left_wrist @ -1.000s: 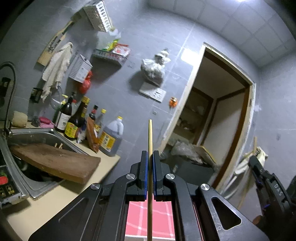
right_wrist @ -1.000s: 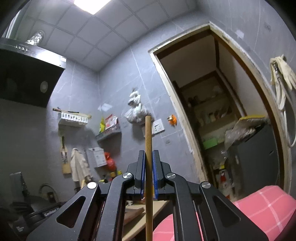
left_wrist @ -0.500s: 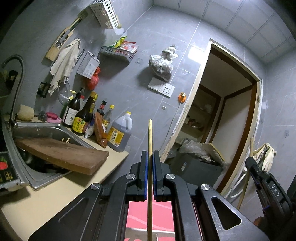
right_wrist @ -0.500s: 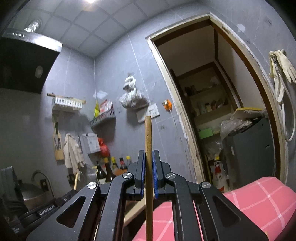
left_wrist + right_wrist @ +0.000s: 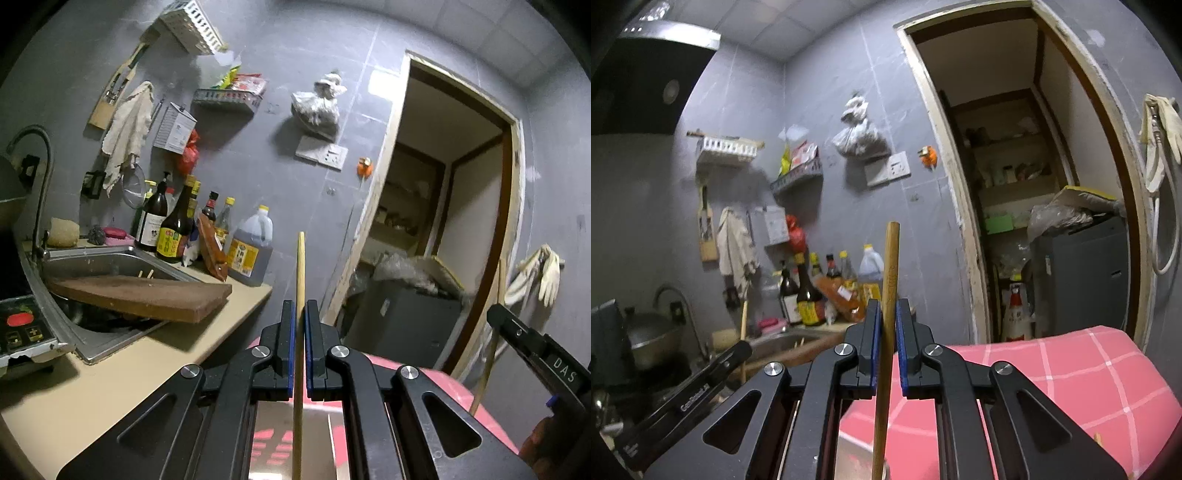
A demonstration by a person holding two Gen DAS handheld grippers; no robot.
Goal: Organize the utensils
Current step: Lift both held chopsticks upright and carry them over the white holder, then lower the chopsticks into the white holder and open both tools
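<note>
My left gripper (image 5: 299, 306) is shut on a thin pale chopstick (image 5: 300, 266) that stands upright between the blue pads. My right gripper (image 5: 887, 306) is shut on a thicker brown chopstick (image 5: 891, 258), also upright and leaning slightly. Both are held in the air above a surface with a pink checked cloth (image 5: 1052, 373). The right gripper also shows at the right edge of the left wrist view (image 5: 532, 347), with its stick rising behind it. The left gripper body shows low on the left of the right wrist view (image 5: 701, 380).
A beige counter (image 5: 110, 373) on the left holds a steel sink (image 5: 99, 258) with a wooden cutting board (image 5: 147, 295) across it. Several sauce bottles (image 5: 177, 225) and an oil jug (image 5: 251, 247) stand by the wall. An open doorway (image 5: 443, 221) lies ahead.
Both cameras have tilted downward, so the counter, bottles and cloth sit higher in view. Both grippers still hold their chopsticks in the same way.
</note>
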